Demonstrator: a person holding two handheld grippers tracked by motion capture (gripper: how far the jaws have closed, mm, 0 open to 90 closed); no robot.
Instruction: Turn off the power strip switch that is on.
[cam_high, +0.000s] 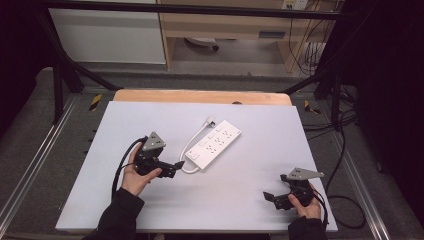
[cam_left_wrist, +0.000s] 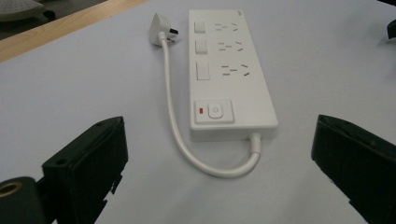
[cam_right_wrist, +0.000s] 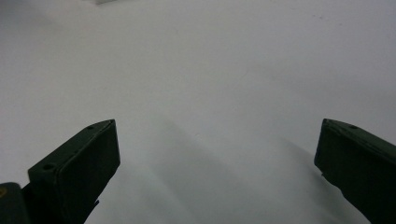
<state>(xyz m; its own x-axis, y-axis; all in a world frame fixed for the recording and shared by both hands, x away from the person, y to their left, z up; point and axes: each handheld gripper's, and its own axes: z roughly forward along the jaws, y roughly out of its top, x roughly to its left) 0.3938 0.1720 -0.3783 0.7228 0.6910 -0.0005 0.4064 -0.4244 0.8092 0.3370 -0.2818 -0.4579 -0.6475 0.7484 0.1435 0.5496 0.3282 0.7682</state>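
White power strip (cam_high: 214, 144) lies mid-table, switch end and looped cord just right of the left gripper (cam_high: 178, 164), jaws wide, empty; right gripper (cam_high: 267, 196) wide, well apart, near-right.

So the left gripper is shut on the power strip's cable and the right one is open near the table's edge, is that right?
Not quite. The left gripper is open, not shut on the cable: the left gripper view shows its jaws spread wide with the white power strip lying ahead between them, untouched. The rest holds: the right gripper is open near the table's front edge.
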